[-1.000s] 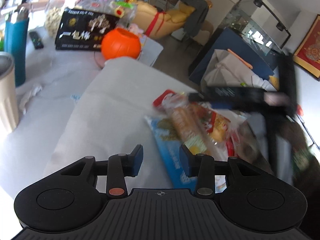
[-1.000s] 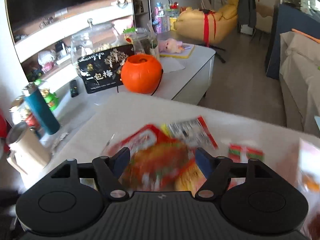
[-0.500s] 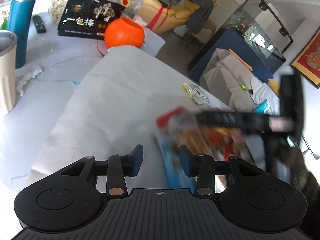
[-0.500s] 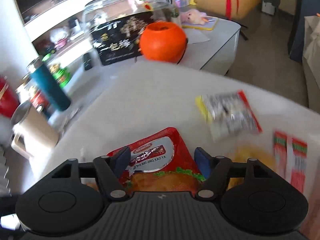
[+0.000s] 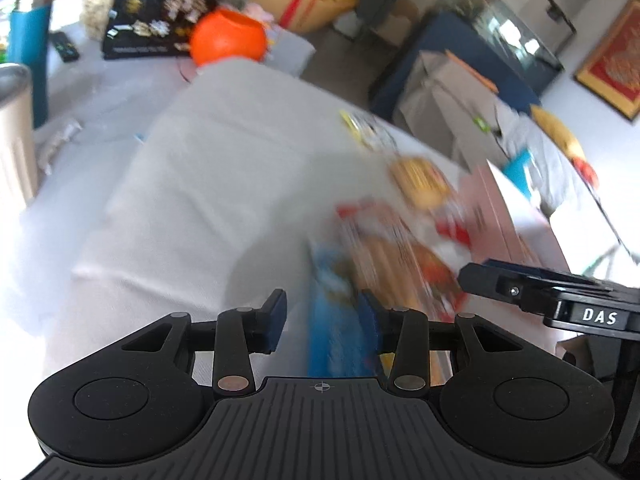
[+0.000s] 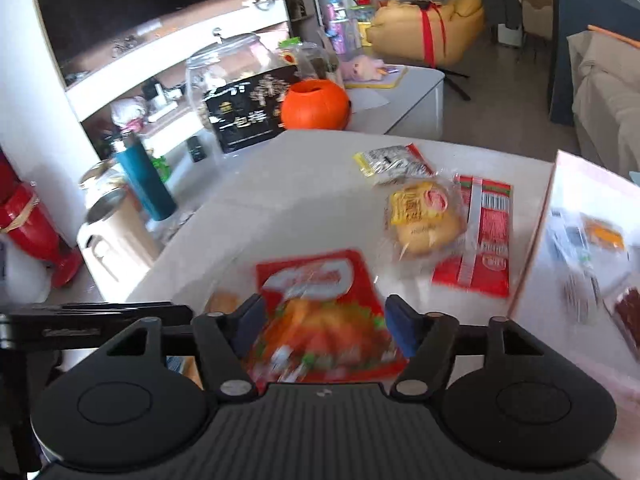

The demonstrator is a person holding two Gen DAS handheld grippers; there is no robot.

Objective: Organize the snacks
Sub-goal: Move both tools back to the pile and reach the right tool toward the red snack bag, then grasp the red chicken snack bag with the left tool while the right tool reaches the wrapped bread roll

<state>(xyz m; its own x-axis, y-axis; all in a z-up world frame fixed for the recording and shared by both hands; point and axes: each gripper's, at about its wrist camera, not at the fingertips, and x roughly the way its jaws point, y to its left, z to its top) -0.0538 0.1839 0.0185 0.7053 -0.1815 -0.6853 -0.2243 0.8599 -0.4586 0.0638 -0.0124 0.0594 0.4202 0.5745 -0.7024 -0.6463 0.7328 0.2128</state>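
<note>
Left wrist view: my left gripper [image 5: 324,322] has just been closing, jaws part open with a gap. A blue snack packet [image 5: 336,320] sits between the pads, against the right one; the left pad is clear of it. Blur is heavy, so I cannot tell if it is actually pinched. Beyond it a red-and-orange packet [image 5: 412,260] is smeared by motion, over the white cloth-covered table [image 5: 208,184]. The orange pumpkin bucket [image 5: 227,38] stands at the far edge, a black box [image 5: 152,28] beside it, a teal bottle [image 5: 28,44] at left. My right gripper's body [image 5: 560,300] pokes in from the right.

Right wrist view: my right gripper [image 6: 324,326] has a red roast-chicken snack bag [image 6: 320,312] between its jaws, held wide across the bag, both pads at its edges. Further out on the table: a bun in clear wrap [image 6: 424,220], a red flat packet [image 6: 480,236] touching it on the right, a grey-and-yellow packet [image 6: 394,160] behind. A pink box [image 6: 580,240] at right holds several snacks.
</note>
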